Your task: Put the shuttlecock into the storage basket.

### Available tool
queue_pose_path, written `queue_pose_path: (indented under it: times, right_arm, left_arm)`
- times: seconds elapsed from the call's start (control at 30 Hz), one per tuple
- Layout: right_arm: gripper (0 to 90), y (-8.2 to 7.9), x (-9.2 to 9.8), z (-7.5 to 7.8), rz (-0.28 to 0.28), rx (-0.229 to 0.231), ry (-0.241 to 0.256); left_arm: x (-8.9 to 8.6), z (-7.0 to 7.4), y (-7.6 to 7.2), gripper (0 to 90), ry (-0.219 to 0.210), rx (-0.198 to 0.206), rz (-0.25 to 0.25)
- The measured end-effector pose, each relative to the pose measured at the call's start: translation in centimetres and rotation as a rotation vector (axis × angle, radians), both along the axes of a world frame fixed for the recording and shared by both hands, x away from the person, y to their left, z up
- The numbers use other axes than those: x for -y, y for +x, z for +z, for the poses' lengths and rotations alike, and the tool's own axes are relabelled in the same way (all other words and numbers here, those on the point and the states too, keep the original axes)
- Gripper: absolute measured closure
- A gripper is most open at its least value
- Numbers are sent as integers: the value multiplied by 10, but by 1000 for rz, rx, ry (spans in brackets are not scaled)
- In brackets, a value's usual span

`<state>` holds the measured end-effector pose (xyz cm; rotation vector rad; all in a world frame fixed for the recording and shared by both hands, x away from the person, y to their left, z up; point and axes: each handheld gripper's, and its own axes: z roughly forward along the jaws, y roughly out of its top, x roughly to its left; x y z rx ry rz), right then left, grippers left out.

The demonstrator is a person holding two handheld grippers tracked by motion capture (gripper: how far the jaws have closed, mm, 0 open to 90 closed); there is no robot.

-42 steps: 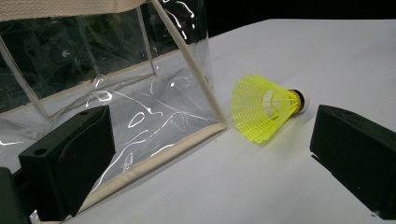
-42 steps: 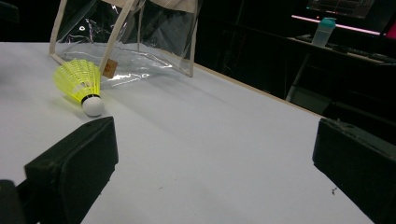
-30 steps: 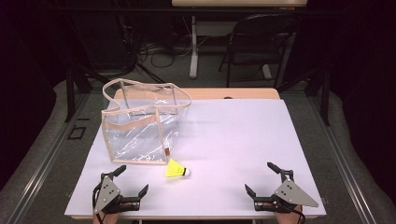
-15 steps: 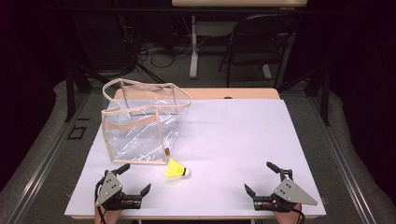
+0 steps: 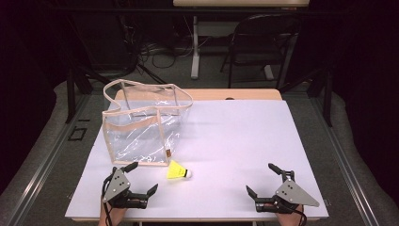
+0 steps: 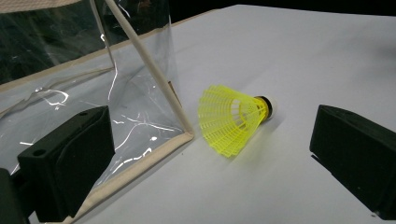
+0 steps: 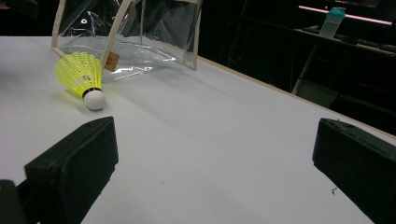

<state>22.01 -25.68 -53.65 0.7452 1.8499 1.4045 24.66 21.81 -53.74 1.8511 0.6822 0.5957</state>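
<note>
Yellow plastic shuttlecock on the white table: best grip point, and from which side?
Grip the yellow plastic shuttlecock across its mesh skirt near the white cork tip, probably with the left gripper, which is open and nearest. It lies on its side, tip pointing away from the clear plastic bag. Come in from the person's side of the table, so the fingers stay off the bag's corner.

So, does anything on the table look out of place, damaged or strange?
Nothing is damaged or spilled. The yellow shuttlecock lies on its side by the front corner of the clear bag, whose soft rim sags unevenly. Both the left gripper and the right gripper are open and hold nothing.
</note>
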Motion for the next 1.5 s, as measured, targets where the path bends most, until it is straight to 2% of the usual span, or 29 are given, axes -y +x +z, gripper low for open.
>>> queue_pose_path:
  times: [0.77, 1.2, 1.27, 1.5]
  right_arm:
    - [0, 0, -1, 0, 4, -3, -10]
    - [0, 1, -1, 0, 6, -6, -11]
    - [0, 1, -1, 0, 6, -6, -11]
    - [0, 1, -1, 0, 7, -7, -12]
  left_arm:
    - [19, 8, 13, 0, 34, -32, -85]
    - [27, 9, 19, 0, 45, -43, -105]
    - [28, 9, 20, 0, 59, -50, -111]
    - [32, 8, 23, 0, 63, -66, -122]
